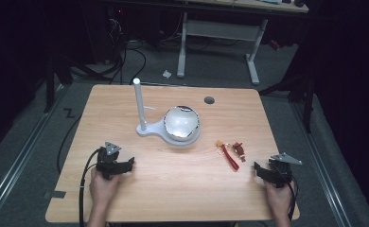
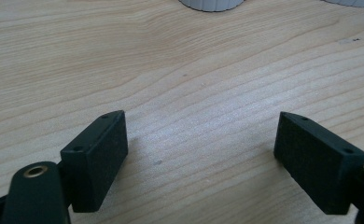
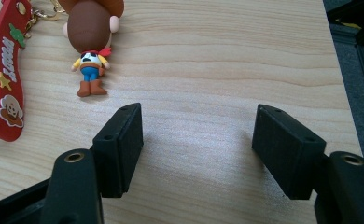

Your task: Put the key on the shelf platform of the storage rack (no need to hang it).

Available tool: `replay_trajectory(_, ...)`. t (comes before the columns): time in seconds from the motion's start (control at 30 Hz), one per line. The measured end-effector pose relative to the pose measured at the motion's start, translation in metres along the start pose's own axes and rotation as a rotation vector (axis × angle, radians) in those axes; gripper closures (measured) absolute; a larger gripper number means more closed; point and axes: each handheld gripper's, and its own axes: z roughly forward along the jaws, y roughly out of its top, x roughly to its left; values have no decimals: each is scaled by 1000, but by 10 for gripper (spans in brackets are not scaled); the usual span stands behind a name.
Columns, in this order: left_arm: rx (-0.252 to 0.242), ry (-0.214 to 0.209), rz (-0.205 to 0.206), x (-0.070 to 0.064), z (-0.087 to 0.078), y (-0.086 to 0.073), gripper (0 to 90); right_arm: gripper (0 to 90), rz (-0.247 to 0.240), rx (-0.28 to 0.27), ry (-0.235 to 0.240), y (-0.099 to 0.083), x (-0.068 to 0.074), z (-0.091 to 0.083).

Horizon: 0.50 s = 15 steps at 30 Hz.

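The right gripper (image 1: 266, 171) rests low over the table (image 1: 173, 198) near its right front corner, jaws spread wide with nothing but bare wood between them. In the right gripper view the same gripper (image 3: 196, 142) looks along the tabletop, and the keychain lies ahead and to the left of its jaws, apart from them. The keychain has two parts: a small figure (image 3: 92, 42) with a brown head, yellow shirt and blue trousers, lying on its back with its boots toward the gripper, and a red strap (image 3: 7, 79) beside it, joined by a gold clasp near the figure's head. From the high view the strap (image 1: 229, 157) runs lengthwise roughly away from the person, tilted a little to the left, with the figure (image 1: 239, 149) just to its right.

The left gripper (image 1: 118, 166) sits wide open as well, on the left half of the table, well apart from the keychain. Its own view (image 2: 201, 140) shows plain wood ahead. Farther off stands a white stand (image 1: 140, 106) with a post, its base holding a shiny bowl (image 1: 181, 123).

The right hand is clearly the nearer one; a likely reach would go forward and left.
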Motion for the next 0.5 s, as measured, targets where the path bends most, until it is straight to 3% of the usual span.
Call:
replay_trajectory(0.13, -6, 12, -8, 0, -1, -1, 215, 340, 0, 0, 0, 0, 0, 0)
replay_trajectory(0.5, -5, 1, 0, 0, -1, -1, 214, 334, 2, 2, -6, 0, 1, 0)
